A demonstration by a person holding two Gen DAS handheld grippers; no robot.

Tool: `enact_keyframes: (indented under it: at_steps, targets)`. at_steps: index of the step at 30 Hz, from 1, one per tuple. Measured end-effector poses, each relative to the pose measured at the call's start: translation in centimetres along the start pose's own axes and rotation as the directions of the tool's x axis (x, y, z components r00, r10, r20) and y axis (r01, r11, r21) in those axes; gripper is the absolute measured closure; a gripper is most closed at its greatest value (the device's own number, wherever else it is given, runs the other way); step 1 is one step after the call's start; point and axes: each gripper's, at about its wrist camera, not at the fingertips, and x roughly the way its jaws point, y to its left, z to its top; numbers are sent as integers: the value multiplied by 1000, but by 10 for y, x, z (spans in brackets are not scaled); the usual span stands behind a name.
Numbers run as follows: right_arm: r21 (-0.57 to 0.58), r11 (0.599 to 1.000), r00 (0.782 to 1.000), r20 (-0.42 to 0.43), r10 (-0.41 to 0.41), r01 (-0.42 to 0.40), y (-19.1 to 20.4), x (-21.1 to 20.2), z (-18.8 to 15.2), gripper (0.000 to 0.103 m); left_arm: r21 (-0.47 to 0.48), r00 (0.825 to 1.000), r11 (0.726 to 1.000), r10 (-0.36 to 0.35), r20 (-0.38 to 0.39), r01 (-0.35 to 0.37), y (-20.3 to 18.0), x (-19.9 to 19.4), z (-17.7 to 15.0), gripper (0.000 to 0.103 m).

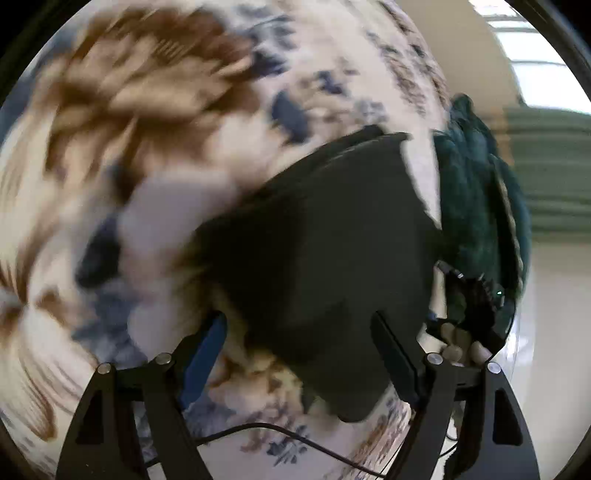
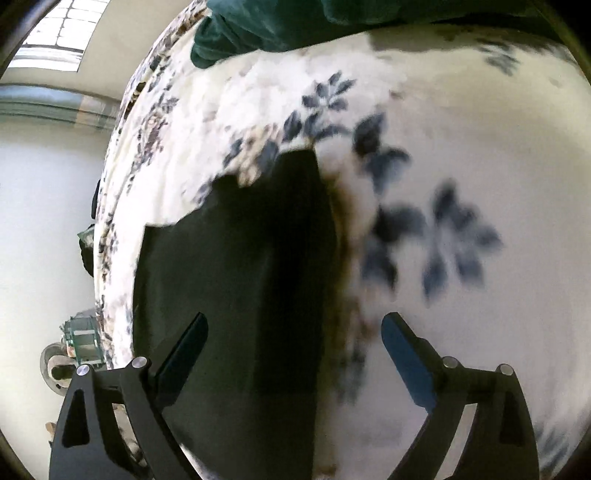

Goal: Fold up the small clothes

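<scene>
The dark garment (image 1: 325, 258) lay flat on a floral bedspread (image 1: 147, 110), filling the middle and lower right of the left wrist view and the lower centre of the right wrist view, where one straight edge ran upward through the frame. The left claw (image 1: 299, 354) hung just above it with its jaws spread wide and nothing pinched between them; the cloth passed under the gap and the pads did not press on it. The right claw (image 2: 293, 350) was likewise released, jaws standing far apart, one finger over the dark cloth at lower left and the blue-padded one over the bare bedspread at lower right. A teal blanket (image 2: 280, 26) lay bunched along the upper edge of the right wrist view, well apart from the garment. In the left wrist view a hand (image 1: 465, 347) gripped the other tool at lower right. Both views were smeared with motion blur, so the garment's kind and how many layers it had could not be told. By the look of it, a fold had just been laid down and let go, and the next move called for finding a fresh edge or corner, lowering each claw onto it, and closing firmly before lifting for another fold.
</scene>
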Motion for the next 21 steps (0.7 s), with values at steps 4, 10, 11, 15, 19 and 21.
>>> enact_keyframes:
  at_steps: [4, 10, 11, 15, 19, 21]
  targets:
    - [-25, 998, 999, -3, 53, -53, 11, 21, 23, 7, -53, 999, 998, -33, 8, 33, 3, 23, -2, 24]
    - [31, 994, 995, -8, 103, -102, 17, 35, 20, 76, 1, 985, 998, -55, 165, 56, -10, 19, 14, 70]
    - [40, 992, 993, 12, 117, -117, 17, 31, 16, 83, 21, 984, 999, -52, 168, 49, -15, 17, 16, 72]
    - [129, 973, 979, 100, 179, -191, 8, -3, -22, 87, 119, 992, 992, -51, 114, 37, -30, 11, 40, 74]
    - [229, 947, 967, 168, 190, -226, 4, -40, -100, 90, 285, 999, 958, -41, 23, 33, -55, -3, 78, 74]
    - [299, 926, 967, 180, 182, -230, 4, -49, -148, 90, 356, 1000, 934, -26, -18, 31, -68, 0, 102, 74]
